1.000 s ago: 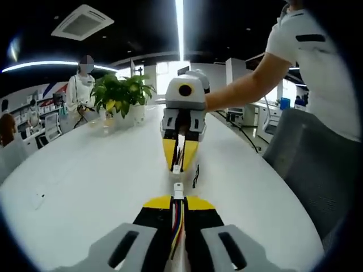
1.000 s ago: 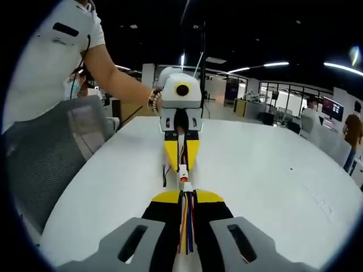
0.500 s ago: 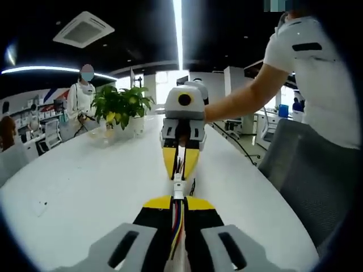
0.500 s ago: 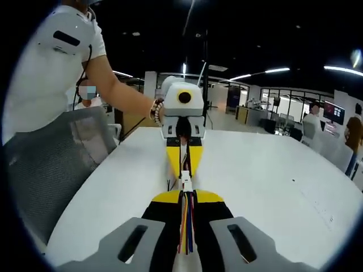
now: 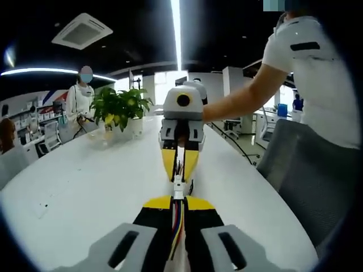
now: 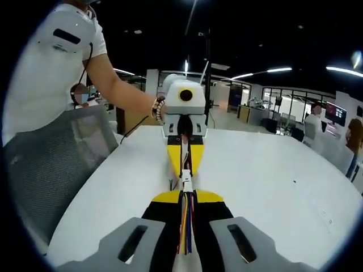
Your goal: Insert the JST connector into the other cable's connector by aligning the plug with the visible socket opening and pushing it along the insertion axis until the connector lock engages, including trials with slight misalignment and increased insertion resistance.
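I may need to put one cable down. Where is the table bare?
Bare white table lies between the potted plant and the left claw, and beside the right claw toward the far edge. The claws' meeting point is crowded.

A left gripper (image 5: 178,199) with yellow-tipped jaws is seen closed on a multicoloured cable (image 5: 176,221), whose white connector (image 5: 178,189) is met tip to tip by the connector held in the facing right gripper (image 5: 179,171), above a white table (image 5: 85,187). A potted plant (image 5: 119,105) is seen beyond.
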`<state>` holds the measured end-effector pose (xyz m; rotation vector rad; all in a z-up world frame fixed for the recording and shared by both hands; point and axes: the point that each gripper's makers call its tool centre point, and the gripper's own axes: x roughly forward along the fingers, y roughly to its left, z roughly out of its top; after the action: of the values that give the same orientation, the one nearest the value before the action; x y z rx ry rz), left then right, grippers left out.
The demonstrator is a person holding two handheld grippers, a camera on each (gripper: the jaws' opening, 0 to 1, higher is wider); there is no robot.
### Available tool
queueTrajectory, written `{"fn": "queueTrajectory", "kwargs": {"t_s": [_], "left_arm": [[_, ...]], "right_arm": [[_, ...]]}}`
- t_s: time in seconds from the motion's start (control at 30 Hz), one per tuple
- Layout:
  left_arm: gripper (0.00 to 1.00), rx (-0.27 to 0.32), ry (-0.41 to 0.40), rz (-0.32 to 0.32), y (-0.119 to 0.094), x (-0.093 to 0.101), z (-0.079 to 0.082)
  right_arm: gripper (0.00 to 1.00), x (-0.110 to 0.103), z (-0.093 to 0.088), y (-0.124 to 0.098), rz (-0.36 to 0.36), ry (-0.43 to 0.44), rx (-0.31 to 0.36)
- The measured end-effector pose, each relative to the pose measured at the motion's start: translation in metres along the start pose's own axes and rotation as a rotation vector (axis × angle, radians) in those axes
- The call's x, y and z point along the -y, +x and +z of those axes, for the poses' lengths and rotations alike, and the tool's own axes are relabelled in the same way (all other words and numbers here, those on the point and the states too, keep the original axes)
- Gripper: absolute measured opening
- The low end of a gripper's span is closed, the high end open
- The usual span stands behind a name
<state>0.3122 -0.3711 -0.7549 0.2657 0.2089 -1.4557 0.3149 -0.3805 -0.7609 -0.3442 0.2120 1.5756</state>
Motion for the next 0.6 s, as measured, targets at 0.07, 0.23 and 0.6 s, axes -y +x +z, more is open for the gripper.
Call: {"fn": "queueTrajectory", "kwargs": {"t_s": [0.07,0.23,0.6], "left_arm": [[0.01,-0.007,0.003,-0.002,0.0001,0.0004,-0.0013],[0.01,-0.012,0.003,0.001,0.0004,0.0005,-0.0014],[0.01,-0.019,0.006,0.007,-0.0015,-0.0006,-0.0017]], "right_arm": [[0.04,-0.0009,-0.0004,0.0010,0.002,-0.005,-0.008],[0.04,-0.0006,-0.0002,0.0026,0.001,-0.007,-0.016],[0.04,-0.0026,0.0001,0.0039,0.005,-0.007,-0.026]]}}
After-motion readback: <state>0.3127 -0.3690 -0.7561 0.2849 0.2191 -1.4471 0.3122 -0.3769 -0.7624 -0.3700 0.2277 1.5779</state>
